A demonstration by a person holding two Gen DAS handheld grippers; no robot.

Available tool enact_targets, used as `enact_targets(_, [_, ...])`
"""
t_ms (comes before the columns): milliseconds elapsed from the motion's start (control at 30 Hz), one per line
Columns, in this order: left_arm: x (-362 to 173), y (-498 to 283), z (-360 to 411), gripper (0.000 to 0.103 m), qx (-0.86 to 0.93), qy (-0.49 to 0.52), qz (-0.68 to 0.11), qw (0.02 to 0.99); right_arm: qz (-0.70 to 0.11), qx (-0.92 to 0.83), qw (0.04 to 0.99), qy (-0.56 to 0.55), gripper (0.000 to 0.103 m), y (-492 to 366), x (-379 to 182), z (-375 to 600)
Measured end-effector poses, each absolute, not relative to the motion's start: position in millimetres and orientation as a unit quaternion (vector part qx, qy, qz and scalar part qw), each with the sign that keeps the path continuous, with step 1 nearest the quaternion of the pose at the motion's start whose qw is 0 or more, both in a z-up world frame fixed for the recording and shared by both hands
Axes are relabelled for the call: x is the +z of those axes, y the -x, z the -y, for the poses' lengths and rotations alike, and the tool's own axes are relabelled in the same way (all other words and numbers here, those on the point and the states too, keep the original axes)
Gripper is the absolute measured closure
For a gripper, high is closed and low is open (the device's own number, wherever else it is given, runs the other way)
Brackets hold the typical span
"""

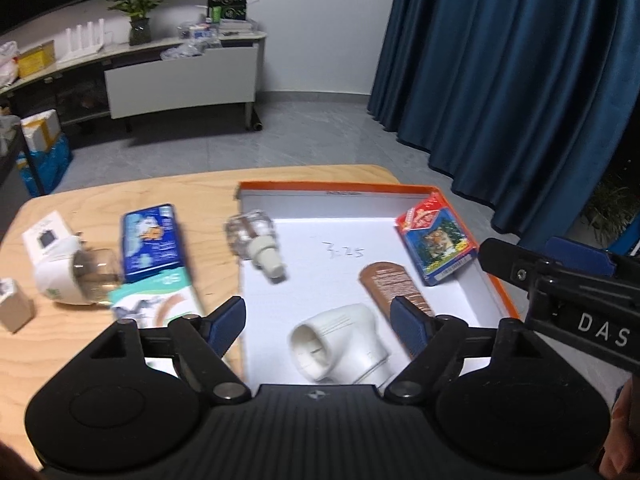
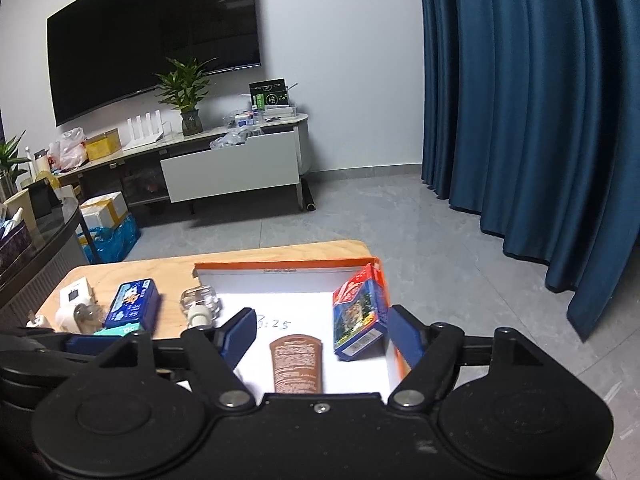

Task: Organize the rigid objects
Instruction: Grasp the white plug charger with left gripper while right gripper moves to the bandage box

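My left gripper (image 1: pixel 318 322) has its jaws wide apart with nothing pinched; the white pipe elbow (image 1: pixel 344 350) lies under the gap, inside the orange tray (image 1: pixel 496 292), and the pads do not touch it; my right gripper (image 2: pixel 322 338) is also open and empty, with the brown tube (image 2: pixel 297 364) lying flat in the tray below it.

The red and blue card box (image 2: pixel 360 316) is what worries me first; it leans up against the far right wall of the tray and is not flat; if my right finger bumps it, I think it can tip over the rim and fall to the floor.

The glass bottle with the white cap (image 1: pixel 256 242) sits right on the left edge of the tray, half in and half out as far as I can tell; a small knock may roll it onto the wooden table (image 1: pixel 100 200); it looks round and smooth, so it can slip when I squeeze it.

More things wait on the table; the blue tin (image 1: pixel 154 242), a clear glass (image 1: pixel 98 274) and a white plug (image 1: pixel 52 276) sit close together; if I reach for one, I may push the others, and the glass can roll off.

My two grippers are near each other over the tray; they may bang together if I move both at once.
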State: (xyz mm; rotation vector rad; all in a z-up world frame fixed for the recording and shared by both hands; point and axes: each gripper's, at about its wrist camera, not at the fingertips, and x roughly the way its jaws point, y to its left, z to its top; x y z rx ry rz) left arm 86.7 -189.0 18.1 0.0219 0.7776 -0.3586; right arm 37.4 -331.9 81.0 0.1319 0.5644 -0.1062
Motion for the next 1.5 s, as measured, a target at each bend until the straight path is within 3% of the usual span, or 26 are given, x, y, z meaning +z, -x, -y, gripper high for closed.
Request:
enact_targets(767, [9,-59,24,0.017,-0.052,0.049,-0.364,0.929,-0.319,0.061,0.945,-0.024,0.016,-33,73,228])
enact_targets(1233, [-24,-131,-51,0.013,-0.004,-0.027,-0.315,0.949,-0.338,0.06,0.939,-0.01,0.016,-39,63,212])
enact_targets(1333, [-32,-145,-50,0.019,-0.032,-0.04,-0.312,0.949,-0.343,0.055,0.938,-0.014,0.016,-43,63,213])
enact_targets(1433, [-40,-155,-44,0.034,-0.063,-0.057,-0.317,0.944,-0.346,0.049,0.937,-0.011,0.016,-47,61,212])
enact_targets(1500, [-46,-160,-43,0.055,-0.075,-0.055,-0.333,0.938,-0.349,0.048,0.936,-0.01,0.016,-50,60,211])
